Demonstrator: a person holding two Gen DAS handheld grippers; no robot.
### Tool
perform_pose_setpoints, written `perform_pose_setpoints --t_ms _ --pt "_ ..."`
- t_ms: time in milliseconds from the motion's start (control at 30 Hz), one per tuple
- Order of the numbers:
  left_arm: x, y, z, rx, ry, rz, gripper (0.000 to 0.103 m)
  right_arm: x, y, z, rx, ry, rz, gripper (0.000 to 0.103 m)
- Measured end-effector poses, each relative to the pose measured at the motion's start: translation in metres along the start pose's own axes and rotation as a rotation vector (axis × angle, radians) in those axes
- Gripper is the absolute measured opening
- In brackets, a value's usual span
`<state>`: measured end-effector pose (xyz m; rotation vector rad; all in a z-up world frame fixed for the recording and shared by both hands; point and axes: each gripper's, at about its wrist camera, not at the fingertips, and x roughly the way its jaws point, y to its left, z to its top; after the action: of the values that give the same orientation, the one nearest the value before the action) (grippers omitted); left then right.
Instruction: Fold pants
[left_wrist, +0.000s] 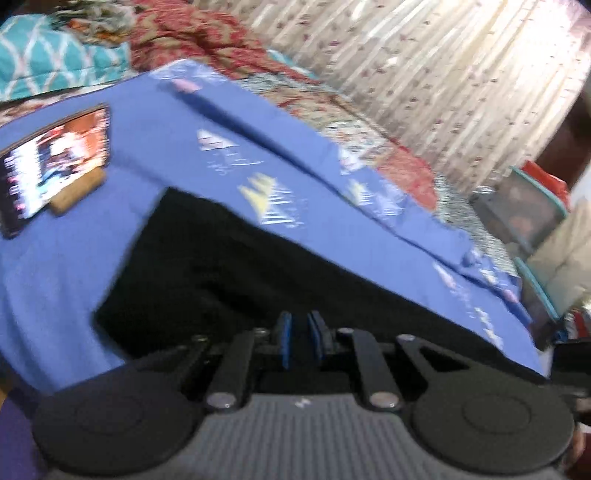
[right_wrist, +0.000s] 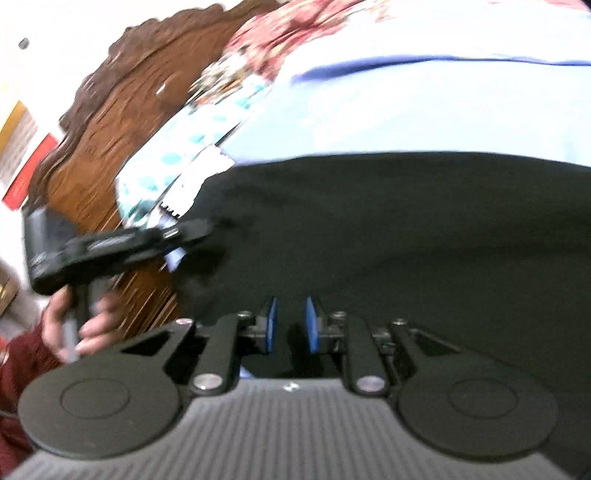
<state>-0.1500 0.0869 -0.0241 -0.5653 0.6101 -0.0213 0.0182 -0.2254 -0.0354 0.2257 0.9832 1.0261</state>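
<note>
The left gripper (left_wrist: 300, 338) had its blue pads drawn narrow with dark cloth between them, seemingly pinching the near edge of the black pants (left_wrist: 229, 266). The right gripper (right_wrist: 290, 325) stood a little wider, low over the same cloth — whether it gripped any I cannot tell. The pants lay folded flat on the blue sheet (left_wrist: 66, 266) of the bed, a propped phone (left_wrist: 55, 162) further off to the left. A thin pinch could slip during the lift, or catch the sheet too, and spoil the fold. Blur left no writing readable.
</note>
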Motion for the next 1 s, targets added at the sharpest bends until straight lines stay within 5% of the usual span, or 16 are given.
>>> perform_pose_setpoints --t_ms 333,433,567,767,900,1000 --pt "0.078 -0.067 -0.030 0.121 0.221 -0.052 0.017 -0.095 -0.104 -0.036 0.322 -0.237 -0.343 0.020" --pt "0.100 -0.076 -0.045 0.176 0.297 0.012 0.017 -0.145 -0.130 -0.062 0.387 -0.315 -0.484 0.018" --pt "0.098 -0.084 -0.044 0.193 0.299 0.009 0.022 -0.233 -0.167 -0.104 0.528 -0.495 -0.655 0.019" --pt "0.095 -0.124 -0.033 0.257 0.267 -0.094 0.028 -0.344 -0.177 -0.183 0.714 -0.855 -0.715 0.042" --pt "0.119 -0.152 -0.033 0.235 0.318 -0.173 0.028 -0.361 -0.189 -0.234 0.869 -0.995 -0.601 0.056" --pt "0.134 -0.167 -0.038 0.235 0.362 -0.203 0.028 -0.344 -0.194 -0.240 0.946 -1.017 -0.541 0.060"
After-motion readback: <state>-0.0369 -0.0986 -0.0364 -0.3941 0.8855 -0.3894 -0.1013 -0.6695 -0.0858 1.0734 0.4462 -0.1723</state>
